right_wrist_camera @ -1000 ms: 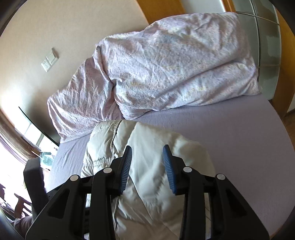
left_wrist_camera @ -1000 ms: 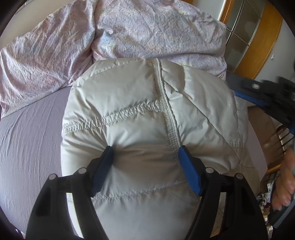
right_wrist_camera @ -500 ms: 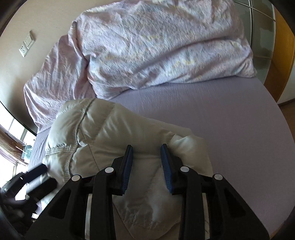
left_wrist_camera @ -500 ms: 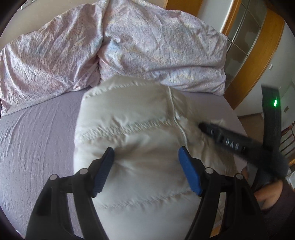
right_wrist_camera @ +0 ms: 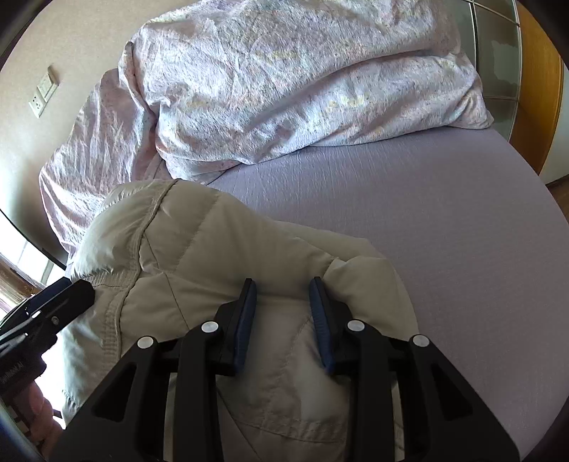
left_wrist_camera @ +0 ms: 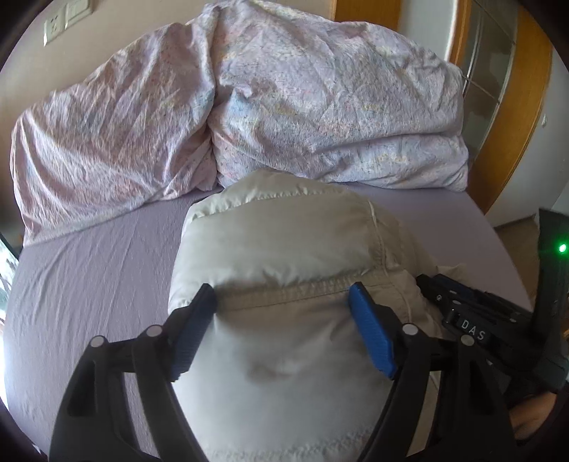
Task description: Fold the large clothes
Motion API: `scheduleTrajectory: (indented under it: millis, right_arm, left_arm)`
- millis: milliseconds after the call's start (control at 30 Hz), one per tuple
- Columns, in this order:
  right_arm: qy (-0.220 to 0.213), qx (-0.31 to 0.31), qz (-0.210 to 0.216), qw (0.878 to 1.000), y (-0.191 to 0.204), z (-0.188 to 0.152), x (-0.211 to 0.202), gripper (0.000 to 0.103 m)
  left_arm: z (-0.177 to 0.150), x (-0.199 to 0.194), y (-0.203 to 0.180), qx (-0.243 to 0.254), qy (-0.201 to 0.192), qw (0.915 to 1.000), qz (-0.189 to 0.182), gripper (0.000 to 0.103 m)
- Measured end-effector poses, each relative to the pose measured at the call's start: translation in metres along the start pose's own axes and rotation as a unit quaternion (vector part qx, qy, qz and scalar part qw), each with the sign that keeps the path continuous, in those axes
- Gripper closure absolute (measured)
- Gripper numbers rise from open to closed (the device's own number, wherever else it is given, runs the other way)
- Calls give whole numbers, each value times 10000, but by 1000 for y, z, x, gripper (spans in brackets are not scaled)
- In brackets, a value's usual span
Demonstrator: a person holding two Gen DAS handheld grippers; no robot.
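Jaws of both grippers straddled the padded jacket (left_wrist_camera: 284, 256) on the bed (left_wrist_camera: 89, 256).
Left gripper (left_wrist_camera: 284, 305) was opening, its pads spread wide around a bulky fold; right gripper (right_wrist_camera: 282, 302) clenched a narrower bunch. Already doubled into a compact bundle near the duvet (left_wrist_camera: 284, 106), the jacket seemingly needed only release and tidying.

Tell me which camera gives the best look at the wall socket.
The right wrist view. There the wall socket sits clear on the beige wall left of the duvet, with both plates showing. In the left wrist view the wall socket is squeezed into the top left corner, partly cut off by the dark lens rim.
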State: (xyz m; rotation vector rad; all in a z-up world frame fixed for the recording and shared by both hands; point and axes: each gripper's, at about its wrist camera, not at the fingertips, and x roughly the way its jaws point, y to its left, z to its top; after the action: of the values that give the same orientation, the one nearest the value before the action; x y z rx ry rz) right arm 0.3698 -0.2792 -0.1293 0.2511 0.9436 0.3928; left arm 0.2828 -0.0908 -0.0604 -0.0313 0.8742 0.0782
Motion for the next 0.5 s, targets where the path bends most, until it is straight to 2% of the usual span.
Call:
scheduleTrajectory:
  millis: [133,500]
  right_arm:
    - [-15,3,-8,10000,1,-1,4,71]
    - [-137,12,32,9999,0,-6,15,70]
  left_arm:
    - [-2,10,-4,106,-47,9999,109,20]
    - [-9,32,3,57,-56,9999,126,9]
